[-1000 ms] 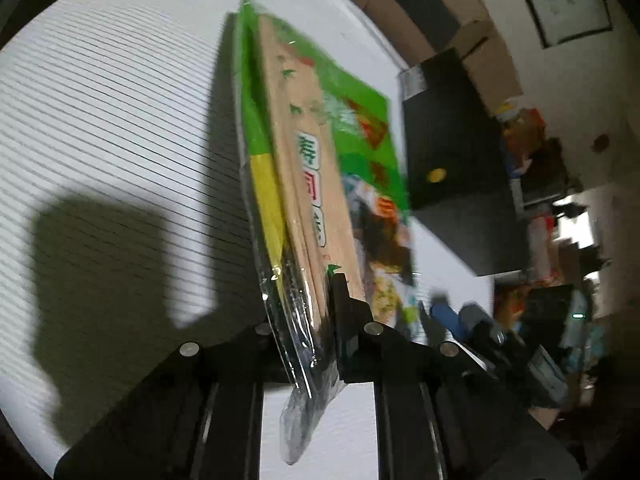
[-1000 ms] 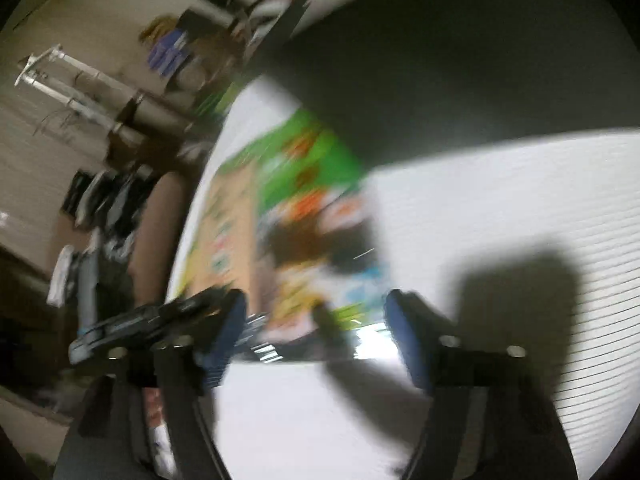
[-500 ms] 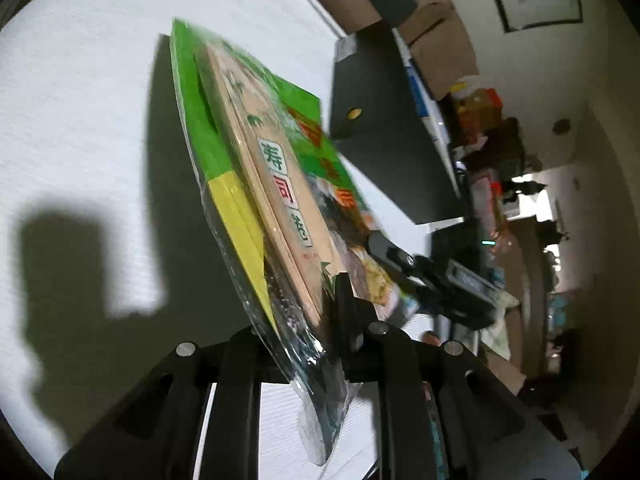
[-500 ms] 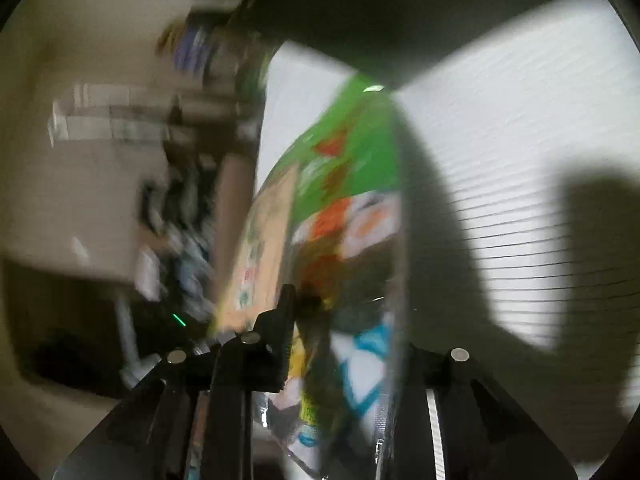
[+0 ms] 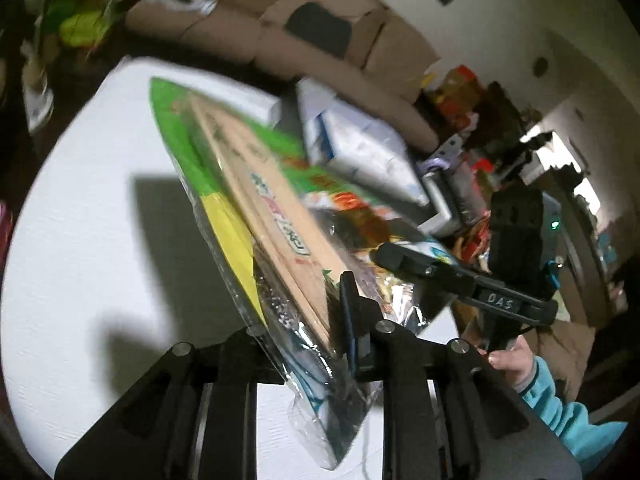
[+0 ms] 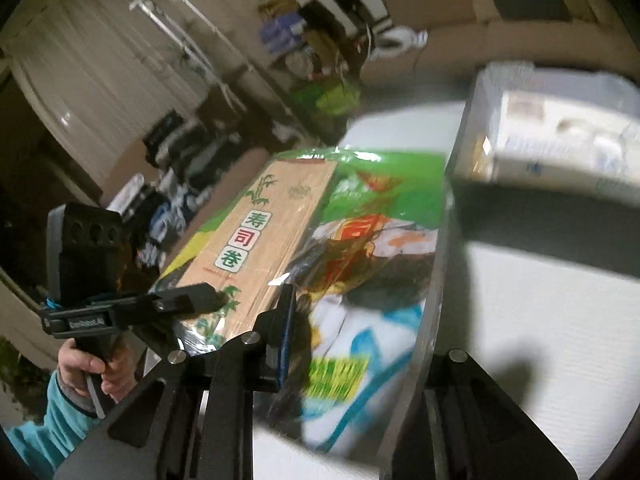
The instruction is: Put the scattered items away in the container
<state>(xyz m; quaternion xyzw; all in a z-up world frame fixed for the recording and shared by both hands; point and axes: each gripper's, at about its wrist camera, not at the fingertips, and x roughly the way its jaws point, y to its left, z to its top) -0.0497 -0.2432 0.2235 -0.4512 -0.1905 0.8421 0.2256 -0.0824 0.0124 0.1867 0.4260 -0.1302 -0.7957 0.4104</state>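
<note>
A sushi kit package (image 5: 248, 184), a green plastic bag with a bamboo mat (image 6: 272, 232) inside, hangs tilted above the white table (image 5: 80, 220). My left gripper (image 5: 304, 312) grips its near left corner; its jaws are opening slightly, with the bag still pressed between them. My right gripper (image 6: 360, 320) is shut on the package's (image 6: 380, 184) other near edge. Each gripper shows in the other's view: the right gripper (image 5: 396, 258) and the left gripper (image 6: 196, 300). The dark-walled container (image 6: 520, 208) stands just beyond the package, with white packs (image 5: 360, 148) in it.
A person's hand in a teal sleeve (image 5: 560, 408) holds the right gripper's handle. Brown cardboard boxes (image 5: 320, 48) are stacked behind the table. Cluttered shelves and a curved wall lie past the table's (image 6: 560, 320) left side.
The right gripper went from open to shut on the package. Both grippers rose, lifting the package off the table and tilting it. The container's inside has come into view.
</note>
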